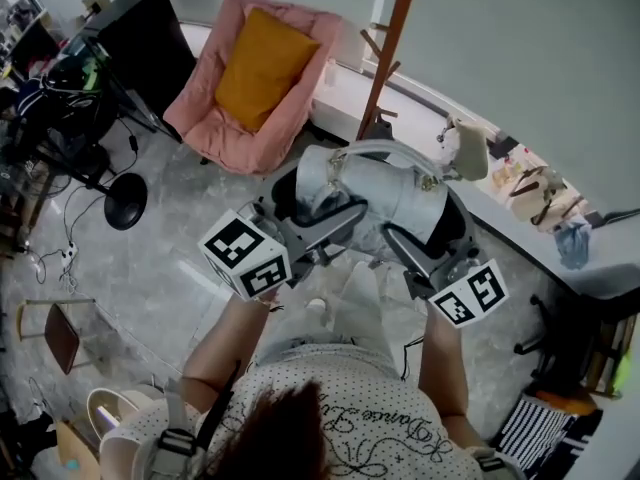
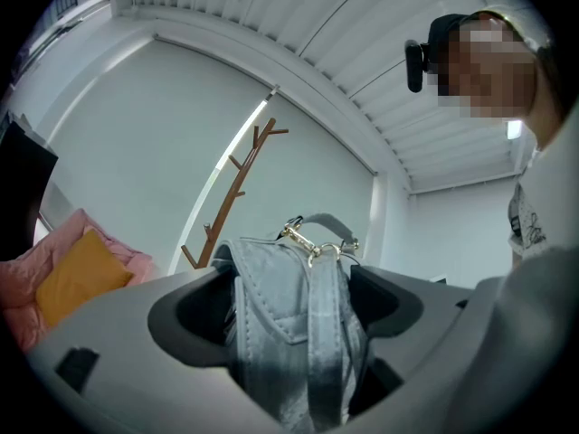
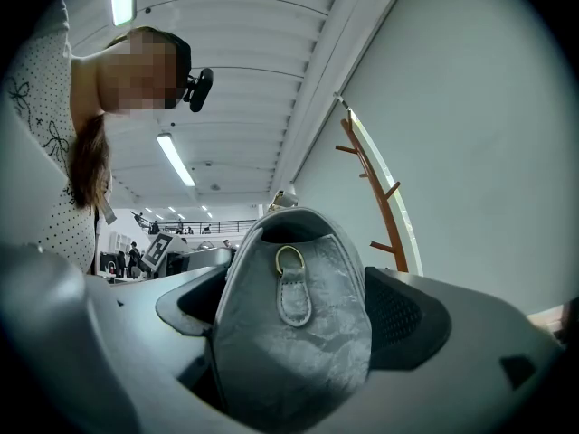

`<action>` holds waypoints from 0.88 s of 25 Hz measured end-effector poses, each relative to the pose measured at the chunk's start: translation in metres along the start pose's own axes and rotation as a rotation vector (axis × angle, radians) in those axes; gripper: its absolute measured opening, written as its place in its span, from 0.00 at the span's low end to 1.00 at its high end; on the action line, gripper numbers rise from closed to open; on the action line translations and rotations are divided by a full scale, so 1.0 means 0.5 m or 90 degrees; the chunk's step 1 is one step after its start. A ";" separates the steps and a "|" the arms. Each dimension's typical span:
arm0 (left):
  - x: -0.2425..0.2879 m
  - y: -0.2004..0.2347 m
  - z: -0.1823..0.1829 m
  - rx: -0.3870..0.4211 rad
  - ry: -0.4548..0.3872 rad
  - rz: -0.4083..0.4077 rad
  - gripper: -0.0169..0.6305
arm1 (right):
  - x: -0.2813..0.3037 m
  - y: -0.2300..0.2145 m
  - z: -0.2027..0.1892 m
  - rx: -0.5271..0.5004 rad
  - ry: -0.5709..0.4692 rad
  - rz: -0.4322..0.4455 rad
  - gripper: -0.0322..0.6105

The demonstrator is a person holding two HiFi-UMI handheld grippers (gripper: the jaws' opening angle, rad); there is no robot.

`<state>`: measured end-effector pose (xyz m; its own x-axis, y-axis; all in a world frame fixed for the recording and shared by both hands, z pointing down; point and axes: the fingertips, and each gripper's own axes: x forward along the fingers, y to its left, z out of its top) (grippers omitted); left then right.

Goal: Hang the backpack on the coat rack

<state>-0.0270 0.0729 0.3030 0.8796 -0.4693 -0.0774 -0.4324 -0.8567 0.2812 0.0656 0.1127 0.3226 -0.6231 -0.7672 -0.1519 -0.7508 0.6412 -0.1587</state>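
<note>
The grey backpack (image 1: 375,193) hangs in the air between my two grippers, in front of the person's body. My left gripper (image 1: 312,211) is shut on its strap side; in the left gripper view the backpack (image 2: 289,333), its straps and gold clasp fill the gap between the jaws. My right gripper (image 1: 432,230) is shut on the other side, where the backpack (image 3: 294,351) with its small gold ring bulges between the jaws. The brown wooden coat rack (image 1: 390,48) stands just beyond the bag, by the wall. It also shows as the coat rack (image 2: 237,188) and the coat rack (image 3: 382,208).
A pink chair (image 1: 215,118) with an orange cushion (image 1: 262,66) sits left of the rack. A black cabinet (image 1: 145,38), a stand's round black base (image 1: 125,208) and floor cables lie further left. A low ledge (image 1: 520,230) with shoes and a blue cloth runs along the right wall.
</note>
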 end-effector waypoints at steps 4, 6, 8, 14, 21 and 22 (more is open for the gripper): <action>0.060 0.045 0.007 0.007 -0.010 0.028 0.65 | 0.037 -0.076 0.004 0.002 0.000 0.030 0.78; 0.095 0.068 0.018 0.012 -0.018 0.043 0.65 | 0.059 -0.119 0.016 0.000 -0.001 0.049 0.78; 0.135 0.088 0.034 0.018 -0.026 0.058 0.65 | 0.080 -0.164 0.032 -0.005 -0.002 0.069 0.78; 0.218 0.130 0.055 0.038 -0.049 0.115 0.65 | 0.126 -0.264 0.056 -0.021 0.016 0.130 0.78; 0.251 0.165 0.060 0.028 -0.059 0.161 0.65 | 0.162 -0.313 0.061 -0.011 0.019 0.168 0.78; 0.254 0.171 0.061 0.027 -0.059 0.164 0.65 | 0.168 -0.317 0.060 -0.010 0.020 0.169 0.78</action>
<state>0.0414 -0.0665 0.2881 0.7182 -0.6892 -0.0955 -0.6498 -0.7135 0.2622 0.1389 -0.0532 0.3055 -0.8054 -0.5719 -0.1556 -0.5627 0.8203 -0.1021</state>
